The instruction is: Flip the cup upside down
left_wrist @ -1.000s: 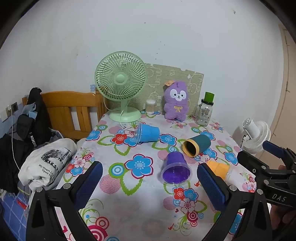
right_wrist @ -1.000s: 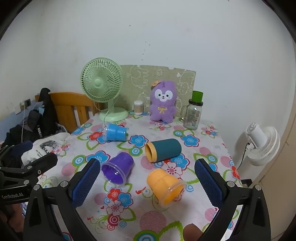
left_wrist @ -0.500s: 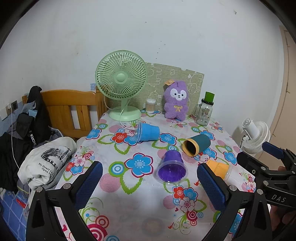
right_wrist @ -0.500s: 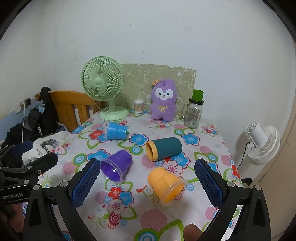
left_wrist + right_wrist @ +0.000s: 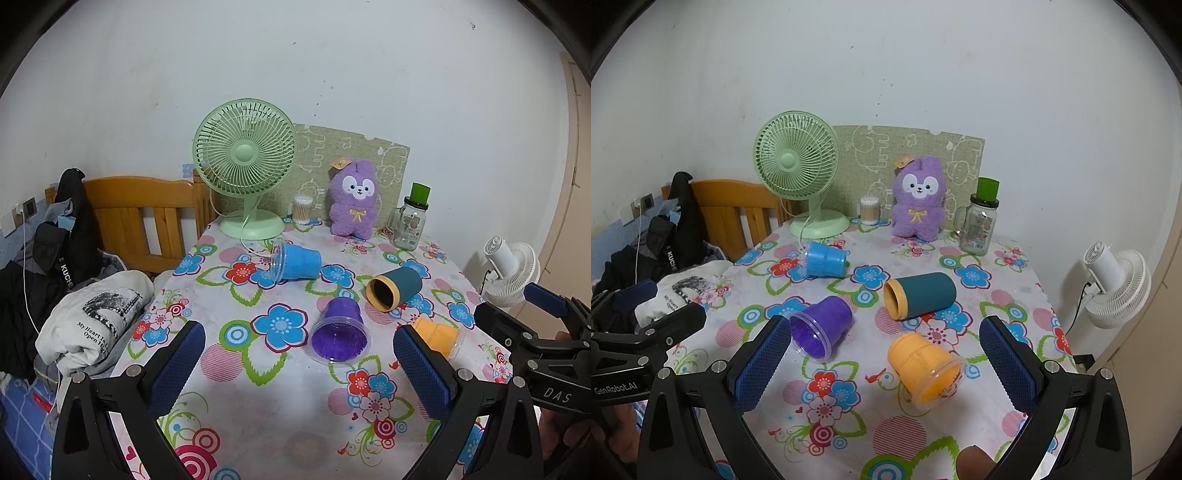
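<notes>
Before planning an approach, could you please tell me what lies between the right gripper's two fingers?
In the right wrist view, the open right gripper frames the orange plastic cup lying on its side on the floral tablecloth.

— What's around you?

— A plain white wall (image 5: pixel 295 74) runs behind my counter (image 5: pixel 849 435), which wears a flowered cloth. A green printed mat (image 5: pixel 908 155) leans on that wall.

— Any furniture?

— A wooden headboard (image 5: pixel 147 214) stands to my left, dark clothes (image 5: pixel 66 236) hung over it, and a folded white shirt (image 5: pixel 96 317) just beside the counter.

— And the right side?

— A white fan (image 5: pixel 1115 280) stands low by the wall, next to a beige door edge (image 5: pixel 572 184). The light is soft and even.
</notes>
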`<state>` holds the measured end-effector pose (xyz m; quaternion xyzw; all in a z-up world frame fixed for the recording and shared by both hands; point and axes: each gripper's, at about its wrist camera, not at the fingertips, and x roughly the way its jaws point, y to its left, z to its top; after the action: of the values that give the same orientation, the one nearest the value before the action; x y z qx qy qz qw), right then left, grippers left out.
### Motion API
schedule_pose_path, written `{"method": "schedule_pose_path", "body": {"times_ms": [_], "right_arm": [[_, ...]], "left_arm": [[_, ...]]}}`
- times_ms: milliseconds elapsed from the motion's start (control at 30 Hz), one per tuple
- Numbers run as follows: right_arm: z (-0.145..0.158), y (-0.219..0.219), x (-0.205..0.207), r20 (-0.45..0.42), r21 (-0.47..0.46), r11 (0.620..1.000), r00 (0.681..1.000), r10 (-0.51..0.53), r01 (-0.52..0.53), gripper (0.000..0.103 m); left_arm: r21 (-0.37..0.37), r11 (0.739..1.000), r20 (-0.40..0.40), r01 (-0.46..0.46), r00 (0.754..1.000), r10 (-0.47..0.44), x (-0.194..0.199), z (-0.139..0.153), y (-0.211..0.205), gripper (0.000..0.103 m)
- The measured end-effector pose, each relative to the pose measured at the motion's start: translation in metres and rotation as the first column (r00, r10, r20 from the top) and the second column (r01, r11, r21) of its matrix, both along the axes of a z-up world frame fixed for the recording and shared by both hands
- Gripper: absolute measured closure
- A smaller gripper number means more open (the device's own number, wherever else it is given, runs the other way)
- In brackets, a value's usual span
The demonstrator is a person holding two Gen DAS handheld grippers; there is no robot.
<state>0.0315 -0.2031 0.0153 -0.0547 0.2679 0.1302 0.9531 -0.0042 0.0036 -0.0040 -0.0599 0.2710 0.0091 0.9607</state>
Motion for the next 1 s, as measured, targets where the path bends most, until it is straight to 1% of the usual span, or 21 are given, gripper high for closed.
{"method": "schedule_pose_path", "body": {"times_ms": [333,533,633,767,833,900,1000], "right_arm": [[-0.003,0.005,0.002,-0.013,-0.002,1.000,1.000,0.010,-0.010,0.000],[-0.009,0.013,0.010,-0.049,-0.010,1.000,0.998,0.026,-0.027,0.000],[-0.017,0.021,0.023,-0.091,-0.008,0.999,0.995,0.040,-0.041,0.000],[-0.030,0.035,0.055,-0.172,0.001,0.999,0.984,0.042,-0.043,0.000],[-0.035,0.044,0.071,-0.194,-0.025,0.999,0.981,0.032,-0.037,0.000],[-0.043,0.059,0.089,-0.209,-0.078,0.996,0.978,0.020,-0.037,0.000],[-0.054,0.071,0.106,-0.240,-0.080,0.995,0.970,0.037,-0.058,0.000]], "left_arm": [[-0.004,1.000,-0.003,-0.005,1.000,0.005,-0.001,0.001,0.003,0.000],[-0.017,1.000,-0.018,-0.012,1.000,0.012,0.003,-0.003,0.009,0.000],[-0.024,1.000,-0.032,-0.016,0.999,0.016,0.008,-0.008,0.015,0.000],[-0.034,0.999,-0.060,-0.026,0.998,0.024,0.018,-0.019,0.027,0.000],[-0.031,0.999,-0.084,-0.023,0.996,0.020,0.027,-0.026,0.032,0.000],[-0.014,1.000,-0.100,-0.026,0.995,0.025,0.036,-0.031,0.037,0.000],[-0.011,0.999,-0.131,-0.032,0.991,0.030,0.050,-0.040,0.046,0.000]]}}
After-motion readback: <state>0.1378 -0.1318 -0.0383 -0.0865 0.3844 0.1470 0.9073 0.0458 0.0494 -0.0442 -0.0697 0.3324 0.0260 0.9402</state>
